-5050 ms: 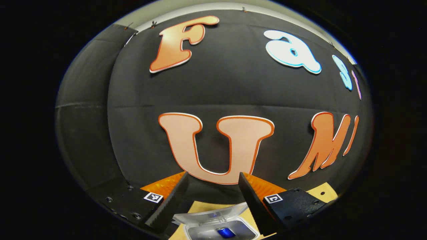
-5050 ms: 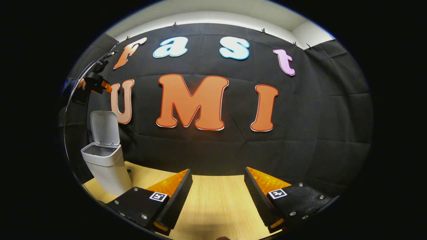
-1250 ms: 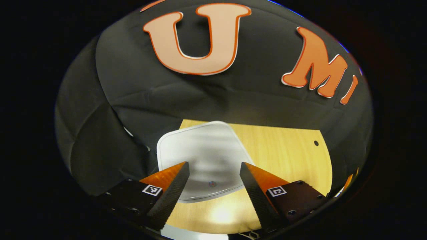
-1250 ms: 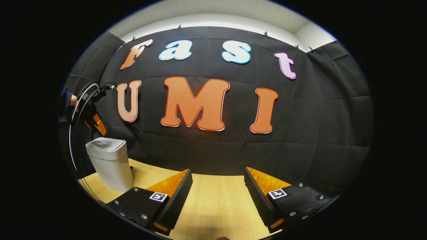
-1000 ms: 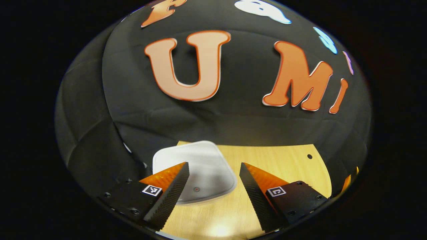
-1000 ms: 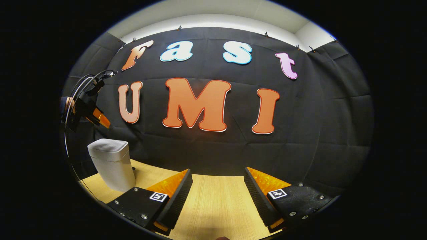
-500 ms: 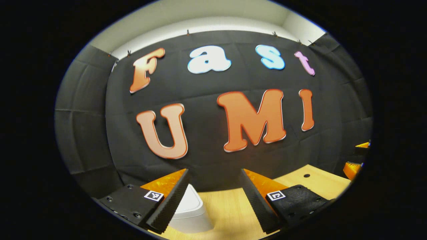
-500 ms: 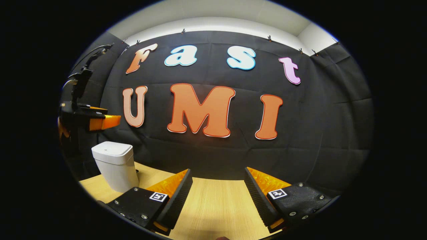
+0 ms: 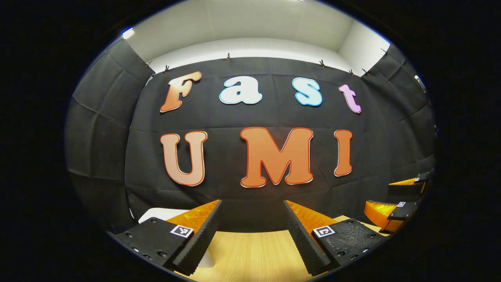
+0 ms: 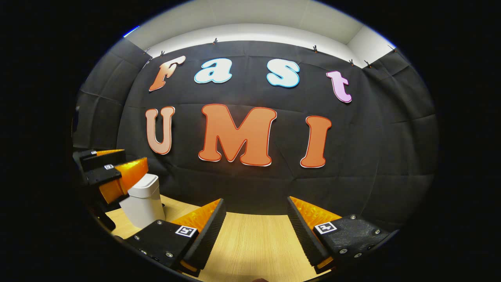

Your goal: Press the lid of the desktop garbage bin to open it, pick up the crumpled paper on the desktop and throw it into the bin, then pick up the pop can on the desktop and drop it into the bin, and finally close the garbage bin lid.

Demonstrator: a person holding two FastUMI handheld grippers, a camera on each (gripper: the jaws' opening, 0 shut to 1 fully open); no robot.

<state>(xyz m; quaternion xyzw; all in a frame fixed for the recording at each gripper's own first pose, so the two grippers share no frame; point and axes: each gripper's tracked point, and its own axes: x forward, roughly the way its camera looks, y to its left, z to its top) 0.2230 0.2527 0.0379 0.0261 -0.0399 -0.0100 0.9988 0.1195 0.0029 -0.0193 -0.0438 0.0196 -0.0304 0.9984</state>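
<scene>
Bin (image 9: 156,214), white with its lid down, peeks from behind the left gripper (image 9: 250,231), whose fingers are spread wide over the wooden desk (image 9: 250,254), while in the right gripper view the bin stands left of the right gripper (image 10: 254,229), likewise spread wide and holding nothing.

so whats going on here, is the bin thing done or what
A person holds a gripper in each hand over a wooden table. The white bin stands at the table's far left with its lid shut. The left gripper is open and empty, close beside the bin. The right gripper is open and empty too, over bare table. No paper or can lies on the stretch of table in view, so the job looks about finished.
</scene>
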